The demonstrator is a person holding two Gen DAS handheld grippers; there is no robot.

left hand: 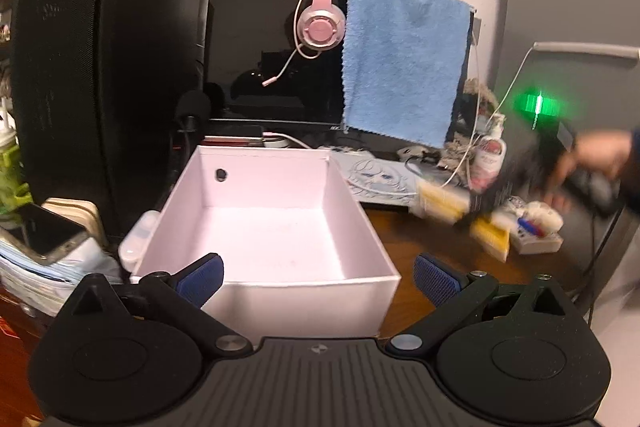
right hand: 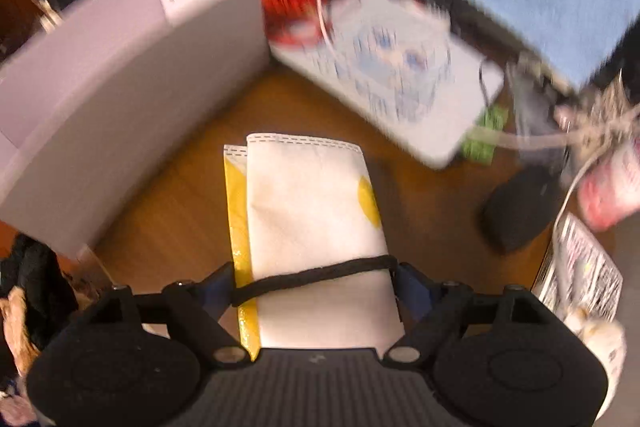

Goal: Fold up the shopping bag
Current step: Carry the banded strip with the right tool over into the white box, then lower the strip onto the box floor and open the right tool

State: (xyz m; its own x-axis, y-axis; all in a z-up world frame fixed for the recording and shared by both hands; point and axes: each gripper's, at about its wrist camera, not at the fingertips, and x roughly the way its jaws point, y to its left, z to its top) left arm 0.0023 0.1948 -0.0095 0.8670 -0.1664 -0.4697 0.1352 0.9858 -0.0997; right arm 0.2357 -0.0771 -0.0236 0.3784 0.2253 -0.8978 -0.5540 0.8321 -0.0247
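Note:
The folded shopping bag (right hand: pixel 316 203), white with yellow patches and a black handle strap across it, sits sharp between the fingers of my right gripper (right hand: pixel 316 289), which is shut on its two side edges. It hangs above the brown wooden table (right hand: pixel 176 211) while everything behind it is blurred. The left wrist view shows that same bag (left hand: pixel 444 203) as a yellow and white blur at the right, with the right gripper (left hand: pixel 480 207) held by a hand (left hand: pixel 592 155). My left gripper (left hand: pixel 316 279) is open and holds nothing, in front of the near wall of an open white box (left hand: pixel 280 291).
The white box (right hand: pixel 120 107) stands left of the bag. Behind are a black monitor (left hand: pixel 272 47) with pink headphones (left hand: pixel 320 23) and a blue towel (left hand: pixel 404 55), a pale printed pad (right hand: pixel 400 67), a pink bottle (left hand: pixel 490 155), cables, a phone on papers (left hand: pixel 44 239).

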